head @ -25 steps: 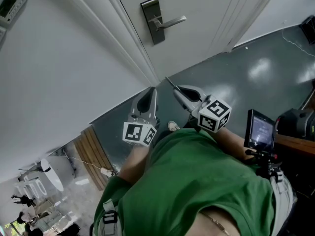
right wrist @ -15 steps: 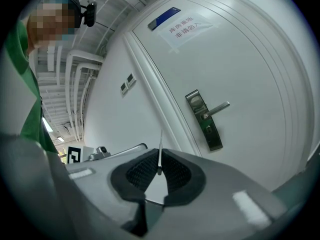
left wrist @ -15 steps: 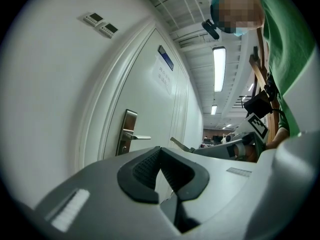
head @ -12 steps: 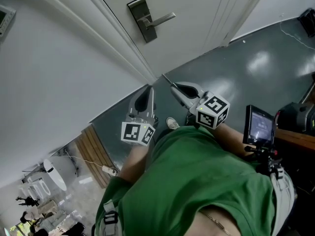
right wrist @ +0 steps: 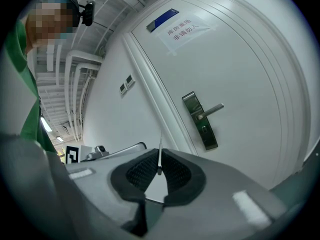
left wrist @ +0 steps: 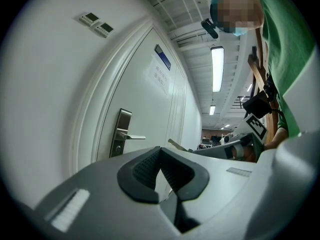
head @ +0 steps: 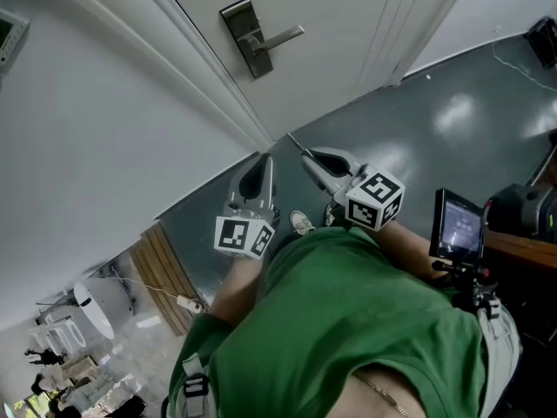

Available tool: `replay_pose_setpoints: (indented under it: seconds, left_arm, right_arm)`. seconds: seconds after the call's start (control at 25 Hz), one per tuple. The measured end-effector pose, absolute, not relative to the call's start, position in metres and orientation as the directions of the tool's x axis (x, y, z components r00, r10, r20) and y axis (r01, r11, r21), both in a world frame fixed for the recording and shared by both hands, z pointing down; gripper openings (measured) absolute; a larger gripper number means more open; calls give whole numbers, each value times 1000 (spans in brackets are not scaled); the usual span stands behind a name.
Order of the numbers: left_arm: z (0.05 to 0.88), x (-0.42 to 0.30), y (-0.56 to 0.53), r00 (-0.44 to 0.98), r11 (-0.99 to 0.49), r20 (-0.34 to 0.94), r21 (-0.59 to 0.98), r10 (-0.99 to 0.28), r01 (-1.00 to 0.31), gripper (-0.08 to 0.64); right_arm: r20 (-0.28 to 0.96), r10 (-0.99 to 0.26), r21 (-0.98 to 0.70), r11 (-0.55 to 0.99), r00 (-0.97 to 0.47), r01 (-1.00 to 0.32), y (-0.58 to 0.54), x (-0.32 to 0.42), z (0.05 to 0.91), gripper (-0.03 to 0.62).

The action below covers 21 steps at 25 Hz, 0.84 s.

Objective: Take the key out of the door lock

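Observation:
The silver lock plate (head: 246,37) with its lever handle (head: 280,35) sits on the white door (head: 348,24), well away from both grippers. No key shows in the keyhole (right wrist: 204,130). My right gripper (head: 306,158) is shut on a thin metal key (head: 296,144), which sticks out past the pads as a narrow blade (right wrist: 159,156). My left gripper (head: 264,164) hangs beside it, shut with nothing between its pads (left wrist: 150,166). Both point toward the door from near the person's waist.
Grey floor (head: 470,120) spreads right of the door. A small screen on a mount (head: 457,226) stands at the person's right, and wooden slats (head: 170,273) lie at lower left. Wall control panels (left wrist: 97,25) hang left of the door frame. A paper notice (right wrist: 186,30) is on the door.
The door lock has slid a little to the left in the head view. Both grippers have stayed almost where they were, the key still in the right one.

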<state>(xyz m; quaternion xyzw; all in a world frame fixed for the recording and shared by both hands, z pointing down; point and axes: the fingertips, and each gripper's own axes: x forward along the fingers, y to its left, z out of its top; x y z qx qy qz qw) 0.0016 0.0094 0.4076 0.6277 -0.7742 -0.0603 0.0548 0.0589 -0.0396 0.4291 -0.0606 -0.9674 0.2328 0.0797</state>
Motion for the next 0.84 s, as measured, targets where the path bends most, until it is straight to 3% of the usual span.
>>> replay_pose_setpoints:
  seconds: [0.84]
  left_arm:
    - [390,-1,9,-207,205,-5,115,-978,-972,3]
  right_arm:
    - [124,185,-441,890,-975,113,-38,53,418,26]
